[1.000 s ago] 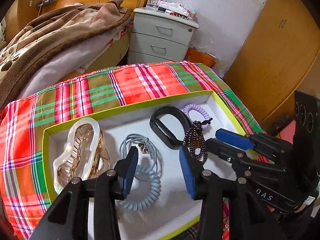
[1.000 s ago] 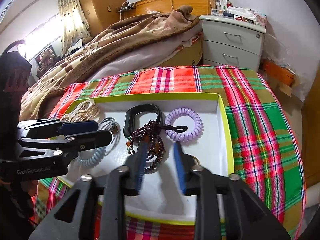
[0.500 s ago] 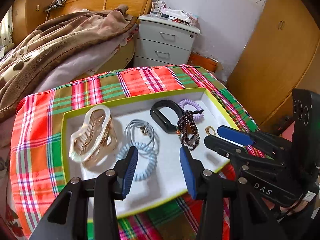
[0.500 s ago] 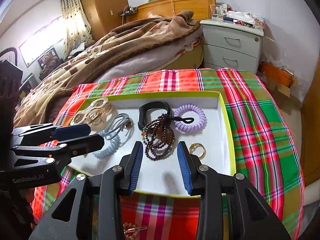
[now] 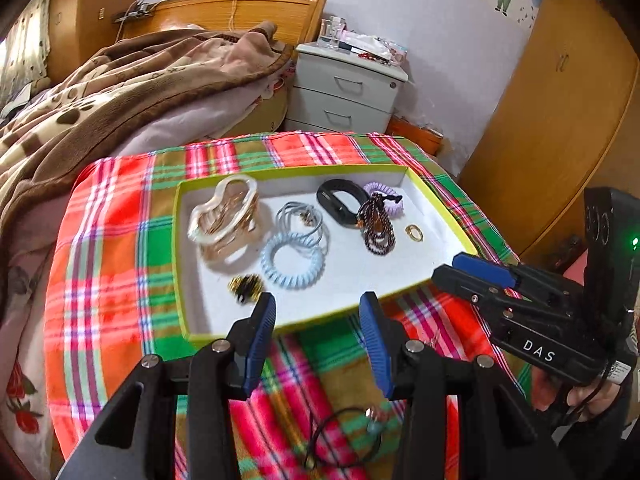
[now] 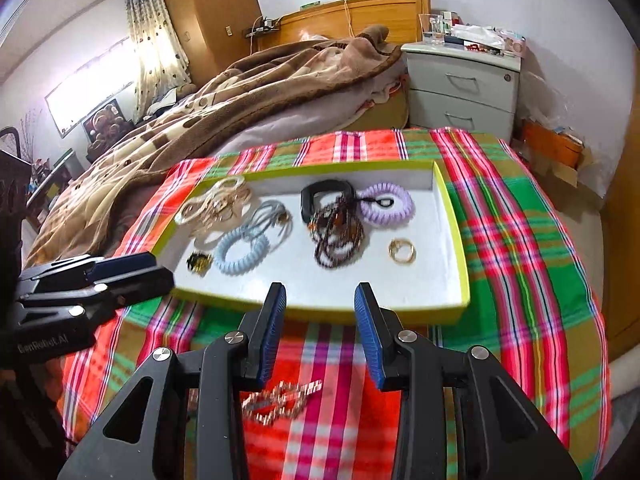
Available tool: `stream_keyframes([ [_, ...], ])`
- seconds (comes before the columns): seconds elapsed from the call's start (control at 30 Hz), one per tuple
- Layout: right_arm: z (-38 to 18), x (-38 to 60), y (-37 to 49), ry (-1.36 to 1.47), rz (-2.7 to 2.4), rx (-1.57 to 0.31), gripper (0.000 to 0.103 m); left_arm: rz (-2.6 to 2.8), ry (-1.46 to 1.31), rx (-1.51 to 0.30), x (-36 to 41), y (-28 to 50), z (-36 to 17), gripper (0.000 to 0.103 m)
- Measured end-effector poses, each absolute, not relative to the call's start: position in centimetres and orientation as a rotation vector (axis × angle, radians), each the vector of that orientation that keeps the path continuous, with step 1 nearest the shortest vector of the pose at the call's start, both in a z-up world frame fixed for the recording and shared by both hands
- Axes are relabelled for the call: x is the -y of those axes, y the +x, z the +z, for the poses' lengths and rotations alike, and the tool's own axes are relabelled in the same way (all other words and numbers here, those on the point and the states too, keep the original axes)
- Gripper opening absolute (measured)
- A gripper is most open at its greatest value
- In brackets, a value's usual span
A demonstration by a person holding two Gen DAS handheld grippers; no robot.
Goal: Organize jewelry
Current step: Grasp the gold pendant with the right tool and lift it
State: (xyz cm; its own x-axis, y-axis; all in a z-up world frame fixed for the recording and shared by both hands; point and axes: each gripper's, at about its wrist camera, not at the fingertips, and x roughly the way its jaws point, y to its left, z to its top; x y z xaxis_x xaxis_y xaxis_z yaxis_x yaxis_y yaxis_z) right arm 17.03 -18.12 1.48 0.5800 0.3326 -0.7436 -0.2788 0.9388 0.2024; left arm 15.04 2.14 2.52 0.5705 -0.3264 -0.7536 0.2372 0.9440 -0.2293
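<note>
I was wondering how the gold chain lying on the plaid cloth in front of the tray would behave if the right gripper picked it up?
The gold chain lies in a loose, kinked heap, so it would probably hang limp and trail. Its thin metal links may slip between the right gripper's pads. It looks light.

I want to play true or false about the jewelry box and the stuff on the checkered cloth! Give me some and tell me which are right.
1. The purple coil hair tie lies inside the tray. True.
2. The right tongs are squeezing the gold ring. False: they stand open with nothing between them, and the ring lies in the tray.
3. A gold chain lies on the plaid cloth, outside the tray. True.
4. The blue coil hair tie sits on the nightstand. False: it lies in the tray.
5. The left tongs are open and empty. True.
</note>
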Motion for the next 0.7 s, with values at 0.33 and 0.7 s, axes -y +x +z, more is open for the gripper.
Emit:
stream_keyframes([
  [0.33,-0.7,17.7,13.9,0.064,0.346,-0.957,0.038,-0.284,-0.18,-0.916,-5.4,11.0,0.9,0.045],
  [0.7,-1.9,14.4,12.9,0.058,0.347,-0.984,0.05,-0.273,-0.206,-0.929,-7.2,8.7,-0.3,0.045],
])
